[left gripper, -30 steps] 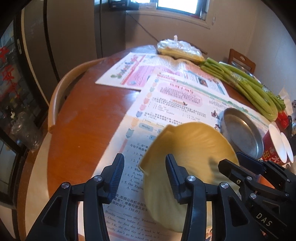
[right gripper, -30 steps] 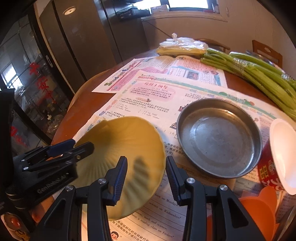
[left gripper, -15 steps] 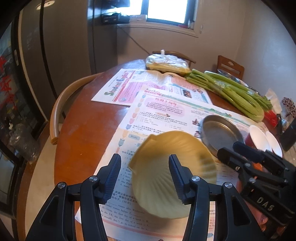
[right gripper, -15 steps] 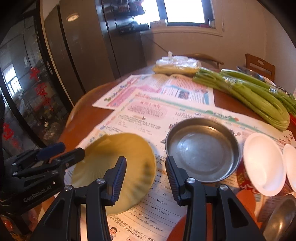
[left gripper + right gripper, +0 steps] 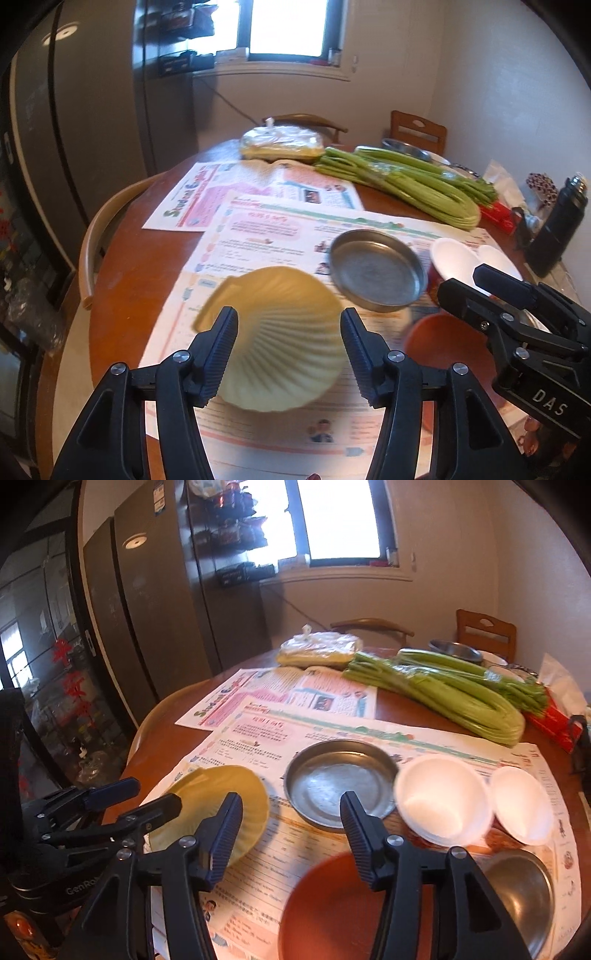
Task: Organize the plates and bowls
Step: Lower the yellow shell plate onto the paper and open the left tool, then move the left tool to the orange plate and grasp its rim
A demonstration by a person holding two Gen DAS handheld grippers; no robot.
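Left wrist view: both grippers' jaws are opening, gripping nothing, over the yellow shell-shaped plastic plate [image 5: 280,332] at frame centre; I'd judge stacking comes next.

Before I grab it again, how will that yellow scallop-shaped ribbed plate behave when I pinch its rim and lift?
The yellow scallop-shaped ribbed plate looks moulded and rigid, so it probably won't flex. Its glossy surface may be slippery, though the ridges could give the pads some bite. It is wide and shallow, lying flat on the printed paper sheet, so a one-sided rim pinch will likely let it tilt.
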